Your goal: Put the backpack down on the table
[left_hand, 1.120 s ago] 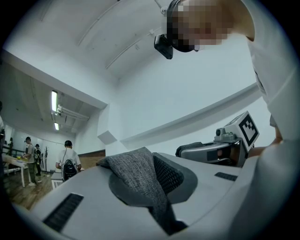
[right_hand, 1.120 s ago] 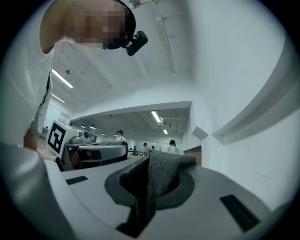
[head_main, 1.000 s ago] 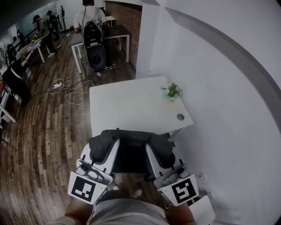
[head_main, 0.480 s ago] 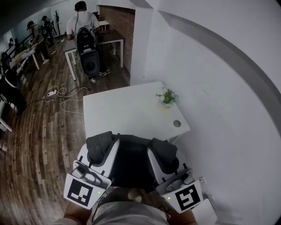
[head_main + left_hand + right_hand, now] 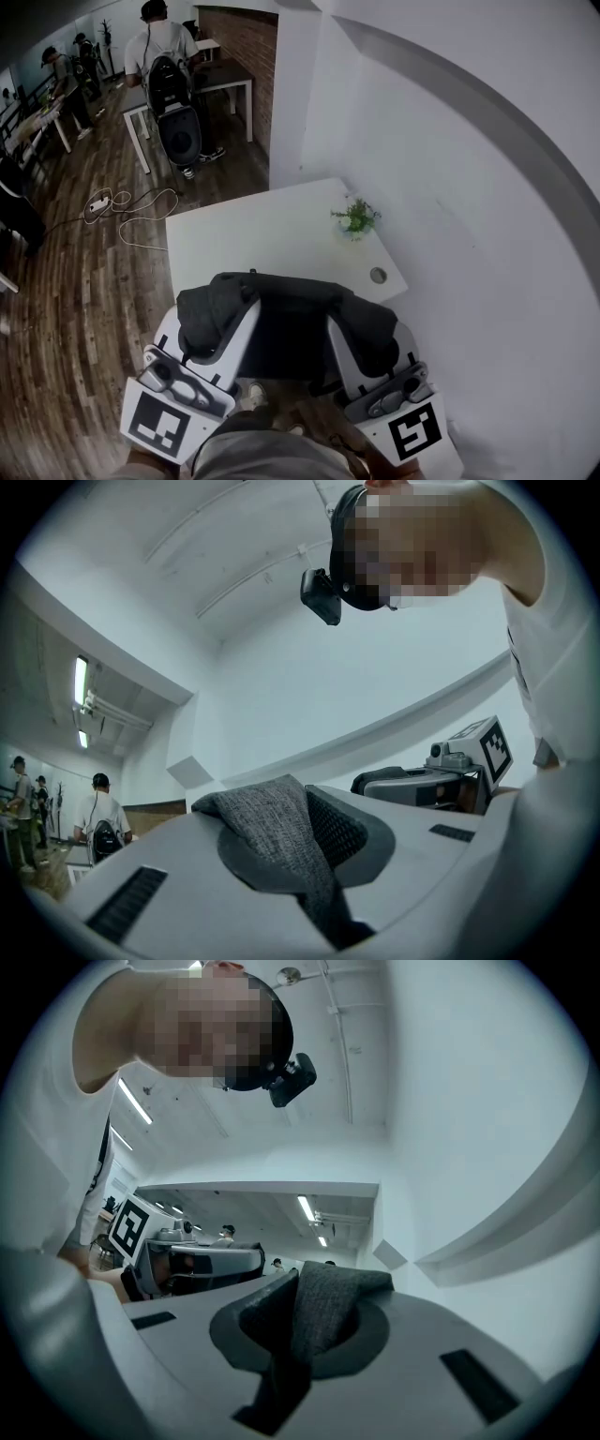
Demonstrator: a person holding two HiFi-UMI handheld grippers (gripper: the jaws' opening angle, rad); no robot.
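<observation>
**Status.** Both units loaded.
- Left hand-held gripper (image 5: 223,317): jaws closed on a fold of grey backpack fabric, pinched between the pads in the left gripper view.
- Right hand-held gripper (image 5: 364,330): same; jaws closed on a fold at the opp. side.
- Backpack (image 5: 292,323): dark, slung between the two units, in front of the person's body, not yet set on the bench (image 5: 272,234).
- Long axis: runs L–R, i.e. crosswise to both jaw sets and approx. parallel to the bench's near edge.

**Key relation.** The bench lies straight ahead of the load (up-frame in the head view). The pack's far edge overlaps the bench's near edge in that view; clearance above the top cannot be told. Neither hand is clearly nearer the bench.

**Judgement.** The next move req. both hands fwd together, then down. Stay clear of the potted plant (image 5: 356,217) near the bench's far right side.
</observation>
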